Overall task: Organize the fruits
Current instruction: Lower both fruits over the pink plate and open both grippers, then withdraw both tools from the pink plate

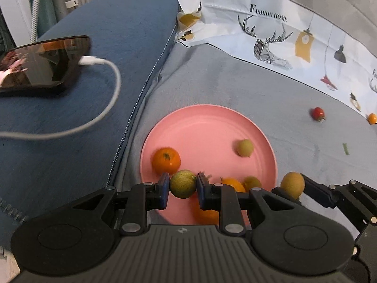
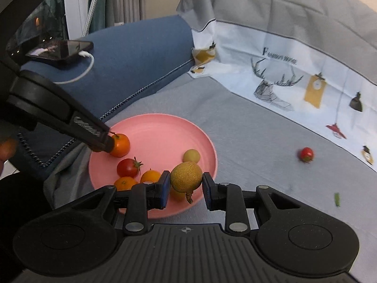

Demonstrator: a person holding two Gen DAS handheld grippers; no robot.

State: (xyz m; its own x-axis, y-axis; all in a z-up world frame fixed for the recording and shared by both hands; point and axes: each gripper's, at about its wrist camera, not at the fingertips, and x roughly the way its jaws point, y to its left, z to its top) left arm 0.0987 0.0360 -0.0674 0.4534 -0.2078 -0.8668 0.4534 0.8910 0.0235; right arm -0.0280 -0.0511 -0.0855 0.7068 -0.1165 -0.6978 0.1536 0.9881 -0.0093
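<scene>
We see our left gripper (image 1: 182,184) clamped on a small round greenish-yellow fruit (image 1: 182,184), its blue pads pressing it from both sides above the six o'clock edge of the round pink plastic plate (image 1: 202,127). Our right gripper (image 2: 185,182) is closed on a round tan-yellow fruit with a rough skin and a short stem (image 2: 186,176), held over the plate's five o'clock rim; in the left wrist view that same fruit shows at the plate's four o'clock side. The plate lies on a grey fabric sheet (image 1: 247,87), just beside a blue cushion (image 1: 113,35) at its nine o'clock. On the plate sit an orange mandarin (image 1: 166,160) at eight o'clock, a pale yellow-green round fruit (image 1: 245,147) at three o'clock, a red cherry tomato with a green calyx (image 2: 128,167) and a few small orange fruits (image 2: 150,176) toward six o'clock. Off the plate, well apart at two o'clock, a second red cherry tomato (image 1: 318,114) rests on the sheet, with a tiny orange fruit (image 1: 372,118) farther out. A dark phone with a white charging cable (image 1: 44,63) lies on the cushion at ten o'clock. A white printed cloth with a deer drawing (image 1: 271,40) rises at one o'clock.
</scene>
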